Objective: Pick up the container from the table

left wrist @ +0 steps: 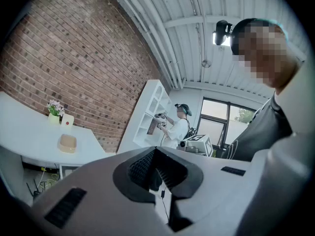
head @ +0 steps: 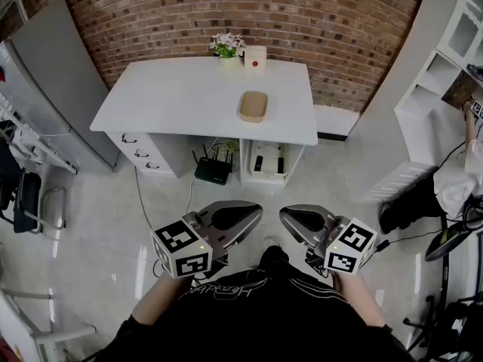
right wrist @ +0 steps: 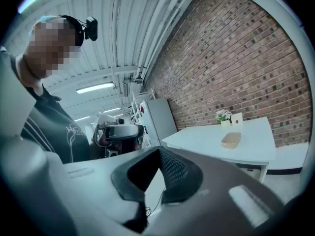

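The container (head: 253, 105) is a shallow tan tray lying on the white table (head: 173, 96), right of its middle. It shows small and far off in the left gripper view (left wrist: 67, 143) and in the right gripper view (right wrist: 231, 140). I hold both grippers close to my body, well short of the table, with bare floor between. The left gripper (head: 253, 216) points right and the right gripper (head: 287, 217) points left, tips facing each other. The left gripper's (left wrist: 155, 152) and the right gripper's (right wrist: 158, 152) jaws are closed together with nothing between them.
A flower pot (head: 227, 47) and a white card with a red dot (head: 255, 57) stand at the table's far edge by the brick wall. A black router (head: 213, 170) sits under the table. A white shelf unit (head: 445, 74) and another person (head: 453, 187) are at right, a grey cabinet (head: 53, 81) at left.
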Demonstrator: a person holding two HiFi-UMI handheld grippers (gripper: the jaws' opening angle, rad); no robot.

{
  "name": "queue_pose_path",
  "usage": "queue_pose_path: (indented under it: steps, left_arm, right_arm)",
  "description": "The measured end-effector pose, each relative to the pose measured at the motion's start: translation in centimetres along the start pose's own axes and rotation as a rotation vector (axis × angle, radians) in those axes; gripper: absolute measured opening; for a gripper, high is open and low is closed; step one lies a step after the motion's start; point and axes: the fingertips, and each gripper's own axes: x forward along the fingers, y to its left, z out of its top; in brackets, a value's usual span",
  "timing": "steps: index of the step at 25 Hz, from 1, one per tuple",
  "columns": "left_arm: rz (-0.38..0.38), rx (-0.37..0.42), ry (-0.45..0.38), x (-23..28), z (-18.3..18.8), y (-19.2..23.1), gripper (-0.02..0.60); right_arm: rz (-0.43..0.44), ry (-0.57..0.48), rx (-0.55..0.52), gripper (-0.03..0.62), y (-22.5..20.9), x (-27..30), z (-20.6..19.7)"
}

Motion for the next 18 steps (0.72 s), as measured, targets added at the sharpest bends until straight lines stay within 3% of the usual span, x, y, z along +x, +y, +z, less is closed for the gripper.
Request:
queue_pose_path:
  steps: [12,18]
  left_arm:
    - [-0.007,0.021,0.019,-0.3,0.3,-0.1,0.002]
    - [0.002,-0.023,-0.001,-0.6,0.9,1.2,0.002]
  right_arm:
    - [-0.012,-0.02,0.0,-0.005,0.4,0.1,1.2]
    - [-0.003,-0.003,0.031,-0.006,-0.8,1.0,1.6]
